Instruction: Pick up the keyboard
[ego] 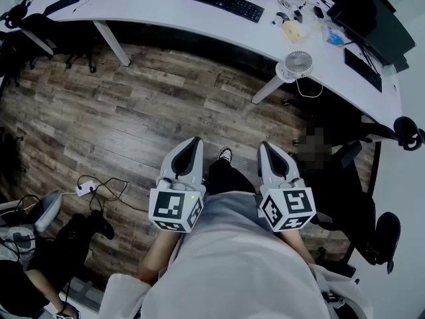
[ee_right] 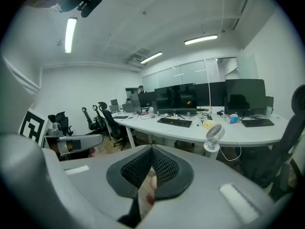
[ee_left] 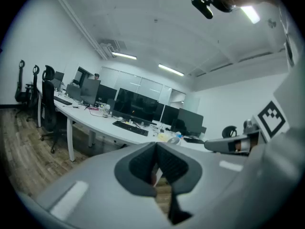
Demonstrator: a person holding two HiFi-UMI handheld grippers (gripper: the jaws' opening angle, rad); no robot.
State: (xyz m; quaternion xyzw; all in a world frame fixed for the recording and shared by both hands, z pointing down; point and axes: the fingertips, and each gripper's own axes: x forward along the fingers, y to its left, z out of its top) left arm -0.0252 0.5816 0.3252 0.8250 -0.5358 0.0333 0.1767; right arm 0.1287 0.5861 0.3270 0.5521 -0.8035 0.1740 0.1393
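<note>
Left tool (ego: pixel 193 142) and right tool (ego: pixel 265 146), both closed and empty, hang over the wood floor (ego: pixel 133 105), well apart from the black keyboard (ego: pixel 222 2) on the table (ego: pixel 166 15).

The keyboard (ego: pixel 222 2) is black, the desk (ego: pixel 159 10) white, the floor (ego: pixel 146 105) brown wood-grain, the fan (ego: pixel 298 64) white.

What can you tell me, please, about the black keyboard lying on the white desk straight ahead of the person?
The black keyboard is a long, flat, full-width board with rows of dark keys, and it looks like plastic. It lies flat on the white desk, near the front edge and slightly skewed to it, in front of the dark monitors. Nothing rests on it, and only the desk touches it.
</note>
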